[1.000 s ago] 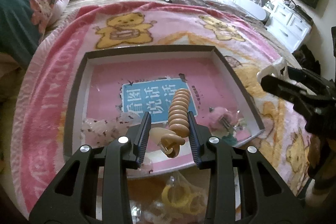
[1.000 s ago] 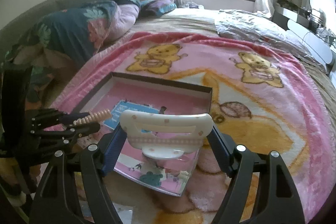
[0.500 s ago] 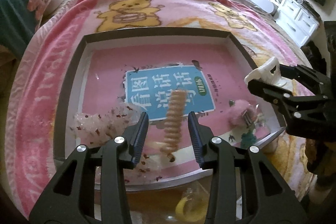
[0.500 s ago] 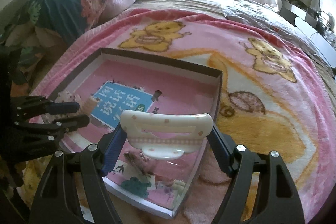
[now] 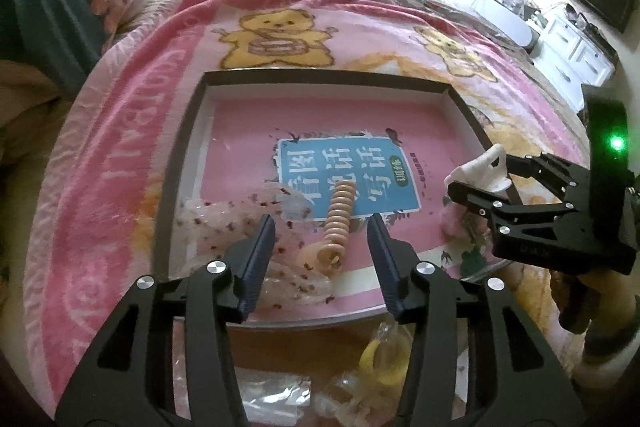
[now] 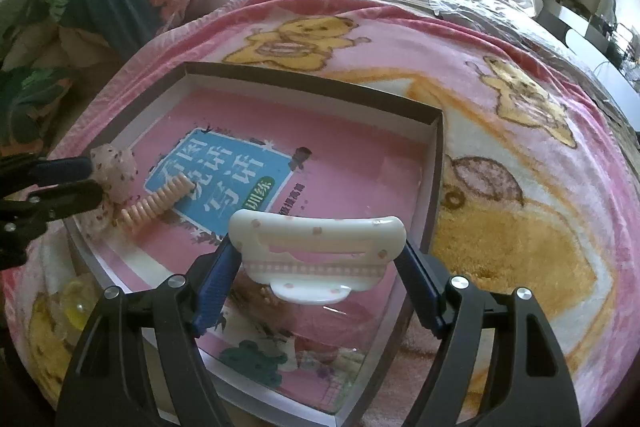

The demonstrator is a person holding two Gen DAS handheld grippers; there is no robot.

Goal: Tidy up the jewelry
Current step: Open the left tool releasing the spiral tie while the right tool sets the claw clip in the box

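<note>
left tool [image 5: 321, 241]: jaws opening, nothing gripped; the spiral hair tie [image 5: 337, 217] lies loose between the fingers, on the tray floor near the front wall.
right tool [image 6: 316, 277]: spread wide and clamped on the white hair clip [image 6: 318, 245], held by its two ends, above the tray's near right part (not yet set down).
tray [image 6: 436, 163]: shallow dark-walled box on the pink bear blanket [image 6: 520, 163] on a bed; printed pink sheet as its floor; a speckled scrunchie [image 6: 114, 163] and a pink fluffy piece [image 5: 452, 217] are already inside.
risk, left: fingertips sit close either side of the coil; pulling out skewed could snag it and drag it back over the low wall.
risk, right: clip is held only at its tips; any twist could pop it out, and it may bounce off the slick sheet onto the blanket.
risk, tray: soft bedding underneath, so pressing a wall could tip the box and slide everything.
risk, clash: both tools work the same front edge, near each other.
leftovers: yellow rings in a clear bag [image 5: 380, 363] outside the front wall, easily overlooked.
</note>
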